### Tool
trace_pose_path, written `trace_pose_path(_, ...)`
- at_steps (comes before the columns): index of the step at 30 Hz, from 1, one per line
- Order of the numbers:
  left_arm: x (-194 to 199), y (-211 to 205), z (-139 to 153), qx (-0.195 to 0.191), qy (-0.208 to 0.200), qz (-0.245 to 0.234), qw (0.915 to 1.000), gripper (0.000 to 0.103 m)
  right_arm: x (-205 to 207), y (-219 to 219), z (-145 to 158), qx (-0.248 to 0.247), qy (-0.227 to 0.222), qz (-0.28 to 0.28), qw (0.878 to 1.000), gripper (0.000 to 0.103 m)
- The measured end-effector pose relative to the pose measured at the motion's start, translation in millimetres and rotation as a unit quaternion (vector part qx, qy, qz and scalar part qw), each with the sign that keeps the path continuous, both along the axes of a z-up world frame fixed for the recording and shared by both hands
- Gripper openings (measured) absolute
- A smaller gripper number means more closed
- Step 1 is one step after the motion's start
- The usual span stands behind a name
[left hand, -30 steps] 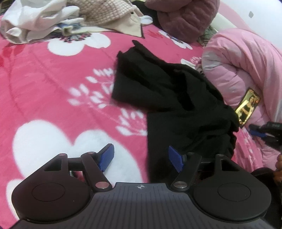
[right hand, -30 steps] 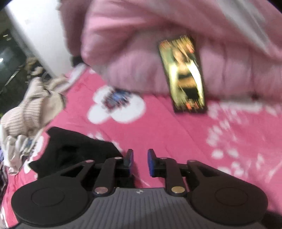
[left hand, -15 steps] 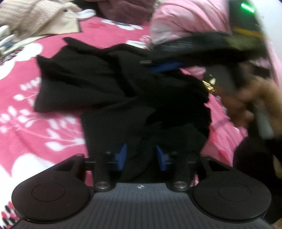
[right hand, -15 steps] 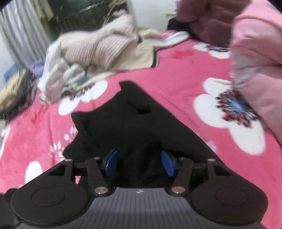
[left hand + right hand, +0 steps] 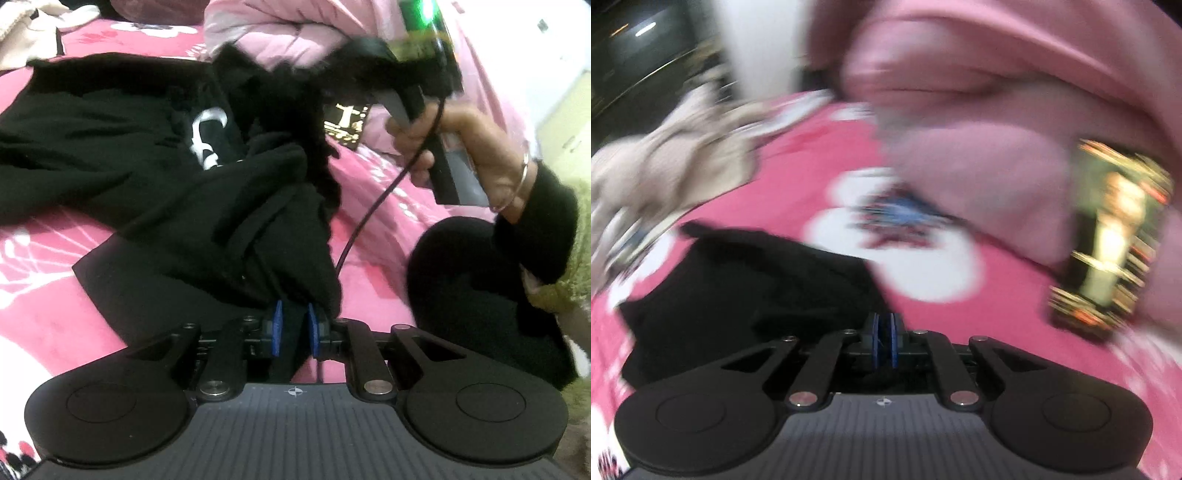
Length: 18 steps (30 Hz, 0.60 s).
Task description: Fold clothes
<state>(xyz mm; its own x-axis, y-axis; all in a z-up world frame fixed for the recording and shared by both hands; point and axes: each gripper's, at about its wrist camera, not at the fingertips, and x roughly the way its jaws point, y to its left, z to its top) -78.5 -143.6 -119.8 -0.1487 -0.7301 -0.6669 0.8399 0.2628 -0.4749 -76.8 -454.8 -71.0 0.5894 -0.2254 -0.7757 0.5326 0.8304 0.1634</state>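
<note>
1. Left gripper [image 5: 293, 326]: blue pads nearly together, a strip of the black garment [image 5: 155, 192] pinched between them at its near hem.
2. Right gripper [image 5: 884, 341]: pads all but touching, thin fold of the same black cloth between them as far as the blur allowed. In the left view it was held high by the person's hand [image 5: 461, 147], cloth hanging from it.
3. Garment sat bunched and part-lifted on the pink floral bedspread [image 5: 48, 325], white print [image 5: 207, 140] showing, far end flat on the bed. Not folded as it lay.
4. Risks, my read: right-view blur suggested fast motion, so a thin pinch could slip out. The two grips looked to be on uneven points, so spreading could twist the cloth rather than flatten it. The cable [image 5: 373, 214] off the right gripper hung close to the cloth and could snag.
5. Phone [image 5: 1108, 243] lay just beyond the garment against the pink quilt [image 5: 979, 155]; a swung hem could drag it.
6. Farther back: pile of beige and white clothes [image 5: 665, 166] on the bed, dark room behind, pale wall at right.
</note>
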Motion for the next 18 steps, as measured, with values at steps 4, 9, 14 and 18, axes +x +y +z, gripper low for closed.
trace_pose_path(4,1,14,9,-0.009,0.024,-0.021,0.9995,0.019,-32,-21,4,0.022,-0.004,-0.04,0.999,0.006)
trace_pose_path(9,8,26,28,-0.006,-0.024,0.007,0.9997,0.048,-43,-4,19,0.071,-0.027,0.013,0.997,0.021)
trace_pose_path(14,34,19,35,-0.008,-0.085,0.067,0.9941,0.08,-46,14,30,0.122,-0.041,0.063,0.99,0.059)
trace_pose_path(18,42,-19,28,0.004,-0.125,0.048,0.991,0.09,-31,26,15,0.154,-0.02,0.048,0.987,0.066)
